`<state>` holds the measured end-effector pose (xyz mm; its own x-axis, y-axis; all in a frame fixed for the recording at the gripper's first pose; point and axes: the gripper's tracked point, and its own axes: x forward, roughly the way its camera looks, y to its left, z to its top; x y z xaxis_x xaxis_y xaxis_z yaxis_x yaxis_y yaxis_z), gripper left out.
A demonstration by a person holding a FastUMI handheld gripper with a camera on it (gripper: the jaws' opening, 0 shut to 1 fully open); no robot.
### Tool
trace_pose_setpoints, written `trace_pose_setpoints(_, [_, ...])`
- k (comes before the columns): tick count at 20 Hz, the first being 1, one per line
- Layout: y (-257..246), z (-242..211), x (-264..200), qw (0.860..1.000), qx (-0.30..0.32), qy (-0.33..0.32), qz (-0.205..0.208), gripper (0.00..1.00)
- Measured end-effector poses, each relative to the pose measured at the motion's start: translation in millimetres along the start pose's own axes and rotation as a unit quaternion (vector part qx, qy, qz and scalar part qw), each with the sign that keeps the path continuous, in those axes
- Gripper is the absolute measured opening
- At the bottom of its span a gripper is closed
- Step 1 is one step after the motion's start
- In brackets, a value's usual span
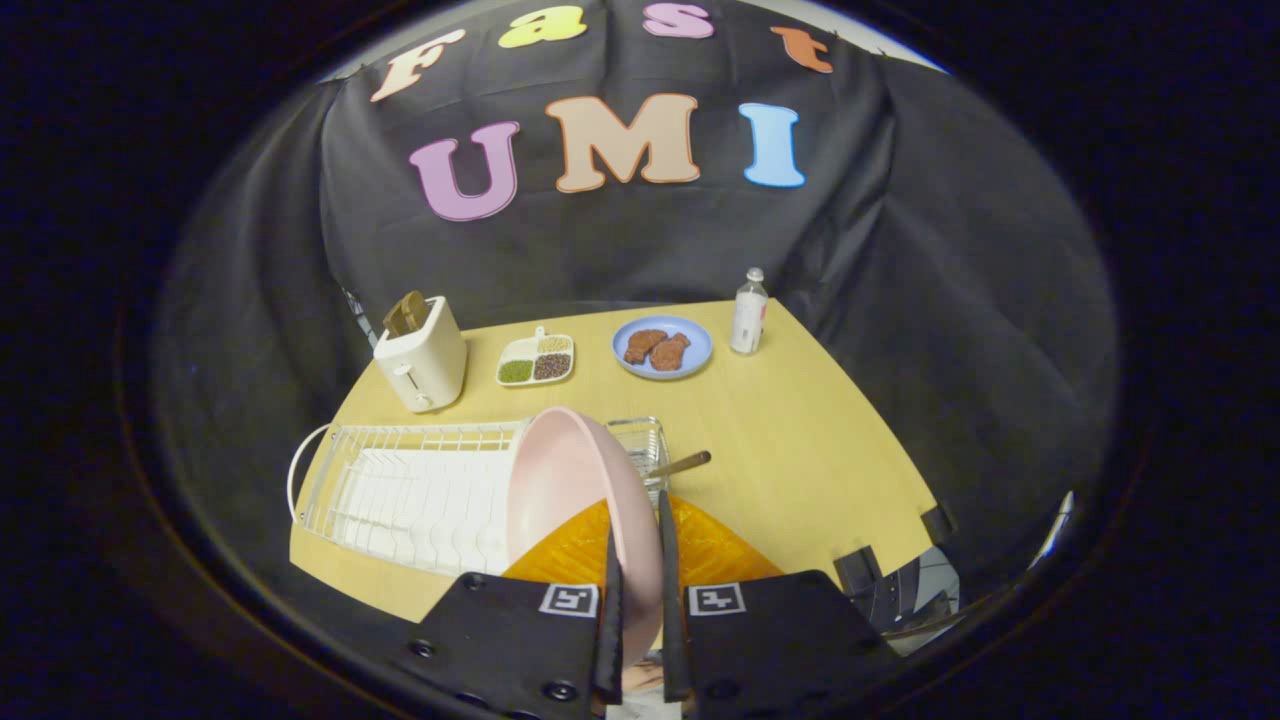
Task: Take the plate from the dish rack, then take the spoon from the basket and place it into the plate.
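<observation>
My gripper (640, 560) is shut on the rim of a pink plate (560, 490), both fingers pressing its edge. The plate is held on edge, tilted, above an orange mat (715, 545) and just right of the white wire dish rack (400, 490). Beyond the plate stands a small wire basket (642, 440) at the rack's right end. A spoon's brown handle (682, 464) sticks out of the basket to the right. The spoon's bowl is hidden by the plate.
At the back of the wooden table (800, 440) stand a white toaster (422, 355) with bread, a divided dish of grains (536, 360), a blue plate with brown food (662, 347) and a small bottle (749, 311). The table's right edge lies near the black cloth.
</observation>
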<state>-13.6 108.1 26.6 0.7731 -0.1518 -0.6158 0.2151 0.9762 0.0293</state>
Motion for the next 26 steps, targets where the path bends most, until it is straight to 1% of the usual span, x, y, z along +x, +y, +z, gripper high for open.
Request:
trace_pose_setpoints(3, [-22.2, -31.8, 15.3, 1.0, 0.019, 0.017, 0.012, 0.19])
trace_pose_setpoints(6, [-32.4, -65.7, 33.5, 0.997, 0.042, 0.045, 0.038, 0.19])
trace_pose_setpoints(12, [-54.1, -113.0, 79.7, 0.995, 0.06, 0.06, 0.06, 0.18])
trace_pose_setpoints(13, [-54.4, -119.9, 87.7, 0.993, 0.068, 0.064, 0.071, 0.17])
trace_pose_setpoints(14, [-51.1, -122.9, 89.7, 0.99, 0.085, 0.069, 0.087, 0.17])
trace_pose_setpoints(16, [-49.8, -128.6, 100.5, 0.986, 0.101, 0.075, 0.111, 0.16])
trace_pose_setpoints(21, [-40.4, -135.3, 120.5, 0.977, 0.103, 0.08, 0.166, 0.16])
trace_pose_setpoints(25, [-46.0, -141.1, 135.9, 0.974, 0.107, 0.087, 0.179, 0.19])
trace_pose_setpoints(26, [-47.7, -143.0, 140.4, 0.975, 0.106, 0.087, 0.176, 0.21])
